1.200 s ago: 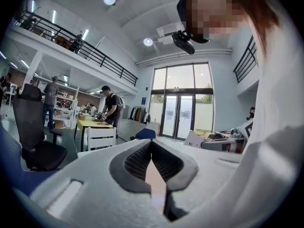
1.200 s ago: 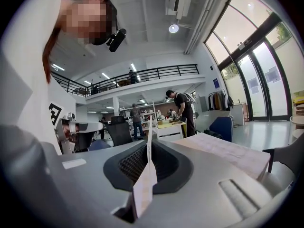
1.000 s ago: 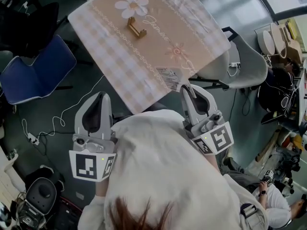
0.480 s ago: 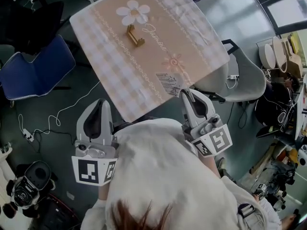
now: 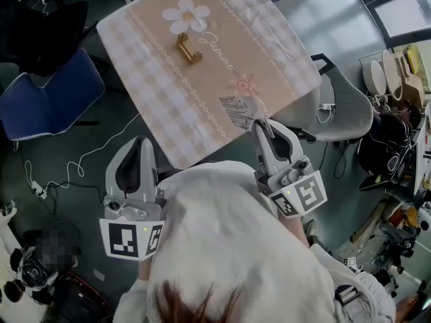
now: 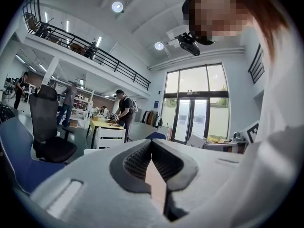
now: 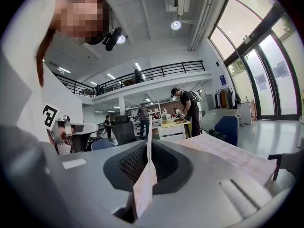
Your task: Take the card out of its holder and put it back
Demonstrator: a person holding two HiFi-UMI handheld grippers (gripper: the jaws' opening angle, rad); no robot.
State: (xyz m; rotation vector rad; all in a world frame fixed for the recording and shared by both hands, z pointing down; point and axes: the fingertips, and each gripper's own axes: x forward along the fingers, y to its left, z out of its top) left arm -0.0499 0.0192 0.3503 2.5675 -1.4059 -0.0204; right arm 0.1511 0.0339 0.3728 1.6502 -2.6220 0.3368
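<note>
The right gripper (image 5: 262,124) pinches the card (image 5: 237,111) at the table's (image 5: 289,52) near edge. The holder (image 5: 188,49) lies well ahead-left, its long axis pointing roughly at this gripper. The left gripper (image 5: 143,140), pressed together and empty, is farther off.

the print on the card (image 5: 237,112) is too small to read, and its near edge is lost between the tips of the right gripper (image 5: 264,126). in the right gripper view the card shows edge-on, so its face cannot be seen. the head view's top edge cuts off the far corner of the counter (image 5: 155,79). the holder (image 5: 188,48) is too small to show its slot. the person's shirt (image 5: 222,247) covers the inner rear corner of each gripper. a pale patch behind the meeting tips of the left gripper (image 6: 151,142) cannot be identified.
</note>
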